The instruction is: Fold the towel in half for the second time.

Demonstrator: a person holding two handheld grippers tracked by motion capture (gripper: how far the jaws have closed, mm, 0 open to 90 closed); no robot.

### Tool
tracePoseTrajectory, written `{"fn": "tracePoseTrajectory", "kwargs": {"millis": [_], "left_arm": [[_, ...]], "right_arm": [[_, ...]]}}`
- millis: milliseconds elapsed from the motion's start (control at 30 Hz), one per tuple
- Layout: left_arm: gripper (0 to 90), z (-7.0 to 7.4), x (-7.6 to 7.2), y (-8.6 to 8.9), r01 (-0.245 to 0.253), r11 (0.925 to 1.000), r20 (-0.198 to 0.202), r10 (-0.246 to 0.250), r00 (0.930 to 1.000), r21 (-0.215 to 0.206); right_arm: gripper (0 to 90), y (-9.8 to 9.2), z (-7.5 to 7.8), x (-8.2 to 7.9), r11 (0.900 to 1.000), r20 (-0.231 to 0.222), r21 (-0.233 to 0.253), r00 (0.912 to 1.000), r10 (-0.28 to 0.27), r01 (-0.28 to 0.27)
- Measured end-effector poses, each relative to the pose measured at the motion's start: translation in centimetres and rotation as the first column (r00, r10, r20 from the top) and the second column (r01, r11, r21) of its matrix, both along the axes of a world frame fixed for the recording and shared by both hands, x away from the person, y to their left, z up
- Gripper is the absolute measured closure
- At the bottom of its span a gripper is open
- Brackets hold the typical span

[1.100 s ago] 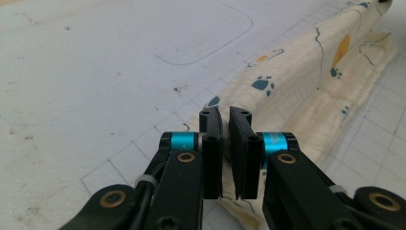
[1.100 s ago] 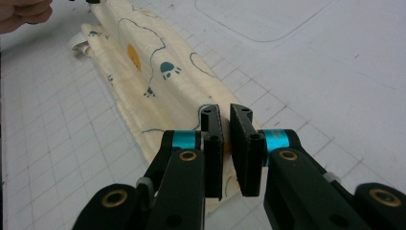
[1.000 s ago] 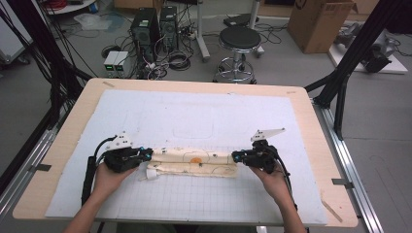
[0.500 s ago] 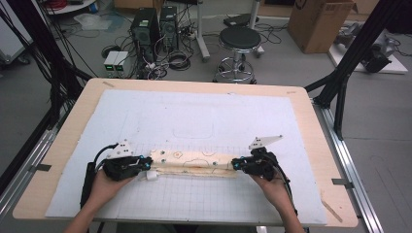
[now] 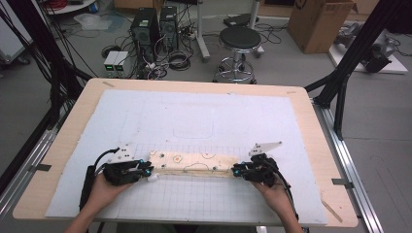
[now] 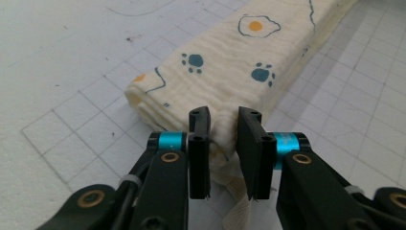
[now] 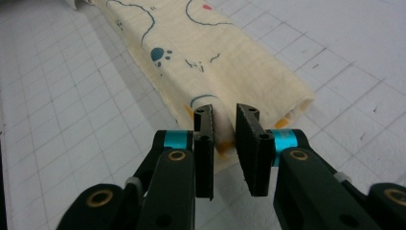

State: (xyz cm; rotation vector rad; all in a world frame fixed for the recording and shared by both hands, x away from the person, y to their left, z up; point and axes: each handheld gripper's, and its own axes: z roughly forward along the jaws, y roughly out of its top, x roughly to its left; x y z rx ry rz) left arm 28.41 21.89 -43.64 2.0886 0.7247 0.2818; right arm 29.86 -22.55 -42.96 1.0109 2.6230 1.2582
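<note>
High view is showing a folded cream cloth (image 5: 194, 162) with egg and paw prints lying as a long narrow band near the front edge of the worktop (image 5: 311, 121), running side to side, so the lengthwise folding is looking done and any end-to-end fold is still waiting. The left claw (image 5: 145, 170) is pinching the band's left end and the right claw (image 5: 236, 171) its right end, each clamped on fabric. Both hands are reaching in low from the front edge, facing inward toward each other.
</note>
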Motion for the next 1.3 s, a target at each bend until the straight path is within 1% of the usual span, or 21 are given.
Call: {"fn": "tracePoseTrajectory", "kwargs": {"millis": [100, 167, 200, 233, 267, 367, 433, 533, 633, 667, 700, 800, 867, 933, 1000, 1133, 1233, 1300], "left_arm": [[63.4, 0.3, -0.1, 0.1, -0.004, 0.9997, -0.003, 0.004, 1.0000, -0.023], [58.8, 0.7, -0.2, 0.3, -0.001, 0.9989, -0.007, 0.001, 1.0000, -0.047], [55.2, 0.9, -0.2, 0.4, 0.004, 0.9988, -0.001, -0.004, 1.0000, -0.049], [53.7, 1.2, -0.2, 0.5, 0.006, 0.9981, 0.002, -0.006, 1.0000, -0.061], [53.7, 1.4, -0.2, 0.5, 0.007, 0.9972, 0.006, -0.007, 1.0000, -0.075], [51.1, 2.2, -0.1, 0.3, 0.008, 0.9965, 0.025, -0.005, 0.9997, -0.084], [51.3, 2.5, 0.1, 0.0, 0.005, 0.9960, 0.032, -0.002, 0.9995, -0.089], [53.2, 2.7, 0.5, -0.8, 0.000, 0.9954, 0.036, 0.004, 0.9994, -0.096], [57.8, 2.7, 1.0, -1.9, -0.002, 0.9945, 0.027, 0.005, 0.9996, -0.104], [60.1, 2.7, 1.2, -2.2, 0.006, 0.9946, 0.022, -0.004, 0.9997, -0.104], [63.7, 2.8, 1.4, -2.5, 0.011, 0.9948, 0.023, -0.009, 0.9997, -0.101], [72.3, 2.9, 1.9, -3.7, 0.019, 0.9969, 0.034, -0.017, 0.9993, -0.077], [77.8, 2.9, 2.1, -4.6, 0.028, 0.9973, 0.034, -0.026, 0.9991, -0.068], [81.9, 2.8, 2.2, -5.4, 0.036, 0.9981, 0.037, -0.034, 0.9987, -0.049], [84.1, 2.6, 2.4, -6.1, 0.049, 0.9983, 0.029, -0.048, 0.9984, -0.032], [86.4, 2.1, 2.6, -7.0, 0.065, 0.9976, 0.014, -0.065, 0.9978, -0.023], [87.1, 1.7, 2.8, -7.3, 0.071, 0.9973, 0.000, -0.071, 0.9975, -0.018], [87.4, 1.6, 2.8, -7.5, 0.080, 0.9968, -0.004, -0.080, 0.9968, 0.003]], "right_arm": [[64.8, -0.2, 0.3, -0.1, 0.999, 0.005, 0.039, 1.0000, -0.002, 0.002], [59.5, -0.4, 0.8, -0.3, 0.998, 0.009, 0.063, 0.9999, -0.006, 0.005], [56.4, -0.5, 1.0, -0.4, 0.997, 0.017, 0.074, 0.9998, -0.005, 0.004], [55.6, -0.6, 1.3, -0.5, 0.996, 0.030, 0.084, 0.9994, -0.015, 0.013], [55.5, -0.7, 1.6, -0.5, 0.995, 0.033, 0.099, 0.9994, -0.011, 0.008], [54.7, -0.5, 2.4, -0.3, 0.993, 0.047, 0.114, 0.9988, -0.012, 0.006], [55.1, 0.0, 2.8, -0.1, 0.993, 0.052, 0.119, 0.9986, -0.005, -0.001], [58.4, 1.1, 3.2, 0.3, 0.994, 0.056, 0.109, 0.9984, 0.001, -0.007], [64.8, 2.4, 3.5, 0.6, 0.994, 0.067, 0.109, 0.9975, 0.021, -0.029], [67.3, 2.8, 3.6, 0.8, 0.994, 0.067, 0.108, 0.9975, 0.024, -0.031], [70.4, 3.2, 3.6, 1.0, 0.993, 0.070, 0.111, 0.9970, 0.035, -0.042], [76.0, 4.4, 3.6, 1.6, 0.993, 0.060, 0.105, 0.9973, 0.043, -0.049], [77.2, 5.2, 3.6, 1.8, 0.994, 0.063, 0.098, 0.9968, 0.049, -0.055], [80.4, 5.9, 3.7, 2.1, 0.992, 0.059, 0.109, 0.9970, 0.051, -0.057], [83.2, 6.7, 3.7, 2.3, 0.992, 0.063, 0.107, 0.9965, 0.054, -0.061], [85.1, 8.1, 3.2, 2.8, 0.992, 0.042, 0.093, 0.9962, 0.076, -0.080], [86.4, 8.9, 2.6, 2.9, 0.993, 0.021, 0.072, 0.9958, 0.089, -0.090], [86.7, 9.5, 2.2, 2.9, 0.993, 0.015, 0.053, 0.9948, 0.101, -0.102]]}}
